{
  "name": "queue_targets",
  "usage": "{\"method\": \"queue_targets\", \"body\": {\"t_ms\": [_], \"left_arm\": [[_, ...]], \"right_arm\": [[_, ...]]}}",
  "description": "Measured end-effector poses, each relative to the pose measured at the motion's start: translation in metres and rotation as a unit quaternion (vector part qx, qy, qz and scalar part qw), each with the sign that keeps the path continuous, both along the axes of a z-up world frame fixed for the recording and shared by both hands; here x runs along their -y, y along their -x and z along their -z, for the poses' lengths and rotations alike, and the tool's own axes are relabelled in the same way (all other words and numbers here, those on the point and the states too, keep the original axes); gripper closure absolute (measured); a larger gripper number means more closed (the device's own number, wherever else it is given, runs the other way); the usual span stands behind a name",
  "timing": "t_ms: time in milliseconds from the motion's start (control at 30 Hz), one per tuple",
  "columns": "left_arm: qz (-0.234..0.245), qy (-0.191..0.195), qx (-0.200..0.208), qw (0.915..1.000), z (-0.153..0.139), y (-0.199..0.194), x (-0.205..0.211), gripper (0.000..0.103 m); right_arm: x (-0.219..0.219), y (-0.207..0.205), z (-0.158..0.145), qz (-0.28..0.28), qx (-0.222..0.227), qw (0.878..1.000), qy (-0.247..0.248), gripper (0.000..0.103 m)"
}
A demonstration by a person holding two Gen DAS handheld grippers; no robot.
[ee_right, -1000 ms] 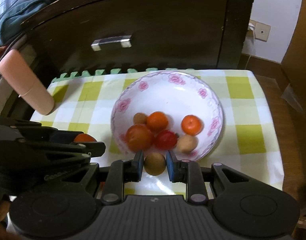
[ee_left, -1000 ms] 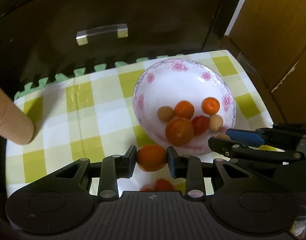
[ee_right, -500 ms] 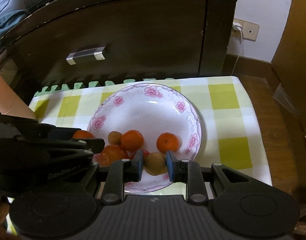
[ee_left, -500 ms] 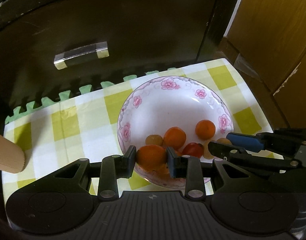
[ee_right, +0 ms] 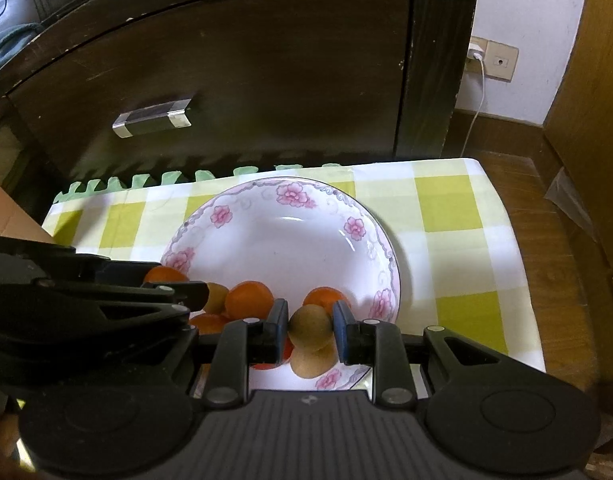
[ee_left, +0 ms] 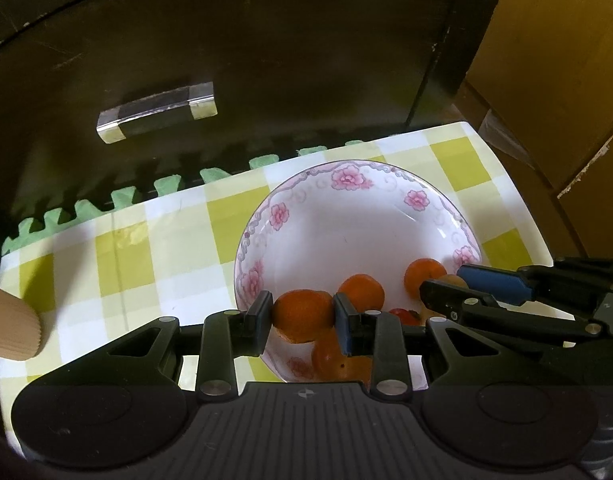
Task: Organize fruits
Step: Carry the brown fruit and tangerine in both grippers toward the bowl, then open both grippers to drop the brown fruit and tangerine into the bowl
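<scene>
A white bowl with pink flowers (ee_left: pixel 346 216) (ee_right: pixel 290 248) stands on the yellow-checked cloth and holds several small fruits along its near side. My left gripper (ee_left: pixel 303 315) is shut on an orange fruit (ee_left: pixel 303 314), held over the bowl's near rim. My right gripper (ee_right: pixel 309 328) is shut on a tan round fruit (ee_right: pixel 309 327), above the bowl's near edge and over another tan fruit (ee_right: pixel 308 362). Orange fruits (ee_right: pixel 248 300) and a red one (ee_left: pixel 404 315) lie in the bowl. Each gripper shows at the edge of the other's view.
A dark wooden cabinet with a metal drawer handle (ee_left: pixel 156 114) (ee_right: pixel 152 118) stands right behind the cloth. A beige ribbed cylinder (ee_left: pixel 10 330) lies at the left edge. A wall socket with a white cable (ee_right: pixel 476 50) and wooden floor are at the right.
Both grippers have moved forward with their fruits, from short of the bowl's near rim to over it. The bowl now looks nearer and larger in both views.
</scene>
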State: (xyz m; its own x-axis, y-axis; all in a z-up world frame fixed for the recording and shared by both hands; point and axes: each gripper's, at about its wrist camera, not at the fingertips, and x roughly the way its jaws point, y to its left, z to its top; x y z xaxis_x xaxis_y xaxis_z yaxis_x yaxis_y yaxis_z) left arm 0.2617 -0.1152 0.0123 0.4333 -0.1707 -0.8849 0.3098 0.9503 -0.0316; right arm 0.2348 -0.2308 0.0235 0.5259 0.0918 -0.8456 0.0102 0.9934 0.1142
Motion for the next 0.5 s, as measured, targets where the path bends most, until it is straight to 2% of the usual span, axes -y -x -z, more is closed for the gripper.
{"method": "queue_targets", "body": {"t_ms": [500], "left_arm": [[-0.005, -0.001, -0.003, 1.0, 0.0071, -0.0037, -0.0027, 0.063]], "right_arm": [[-0.0032, -0.0058, 0.0077, -0.001, -0.001, 1.0, -0.001, 0.079]]}}
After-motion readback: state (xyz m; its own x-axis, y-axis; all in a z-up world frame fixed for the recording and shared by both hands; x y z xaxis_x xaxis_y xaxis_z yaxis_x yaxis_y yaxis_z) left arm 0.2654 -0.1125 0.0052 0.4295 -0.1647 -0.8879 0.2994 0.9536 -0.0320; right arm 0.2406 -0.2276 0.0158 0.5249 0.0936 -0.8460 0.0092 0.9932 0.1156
